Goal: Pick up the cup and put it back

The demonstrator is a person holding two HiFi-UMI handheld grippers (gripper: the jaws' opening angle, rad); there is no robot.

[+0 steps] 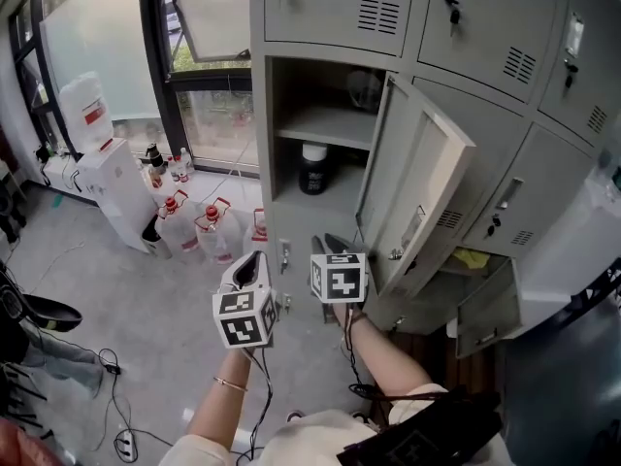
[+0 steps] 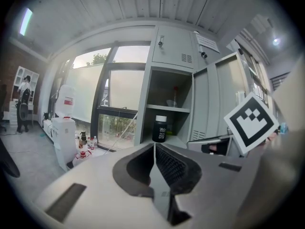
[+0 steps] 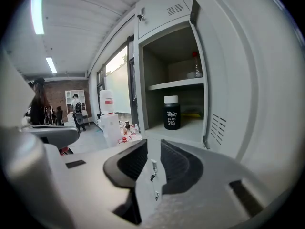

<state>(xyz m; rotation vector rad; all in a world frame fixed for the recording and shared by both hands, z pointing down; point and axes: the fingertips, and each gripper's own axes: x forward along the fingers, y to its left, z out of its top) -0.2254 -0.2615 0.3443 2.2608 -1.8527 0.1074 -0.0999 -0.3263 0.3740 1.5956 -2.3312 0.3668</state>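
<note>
Plainly, the cup [image 1: 312, 168] is stood upright on the lower shelf [image 1: 342, 196] of the open locker [image 1: 330, 8], black body w/ white lid, w/ bare shelf around it, prob. so jaws can be passed either side. It is touched by nothing. The locker door [image 1: 417, 178] is swung out to approx. 2 o'clock of the cup, so the compartment mouth is left free.

The L claw [image 1: 254, 263] is held well short of the locker, at approx. 7 o'clock of the cup in the head view. Its jaws are pressed together, nothing between them. The R claw [image 1: 333, 244] is held just beside it, at 6 o'clock of the cup. Its jaws are parted by only a slim gap, nothing in it. That gap is judged too slim for the cup's body, so a wider spread would be needed before any grasp. Both claws are aimed at the compartment, i.e. lined up w/ the cup. Whether the cup is yet to be lifted or already returned cannot be told.
</note>
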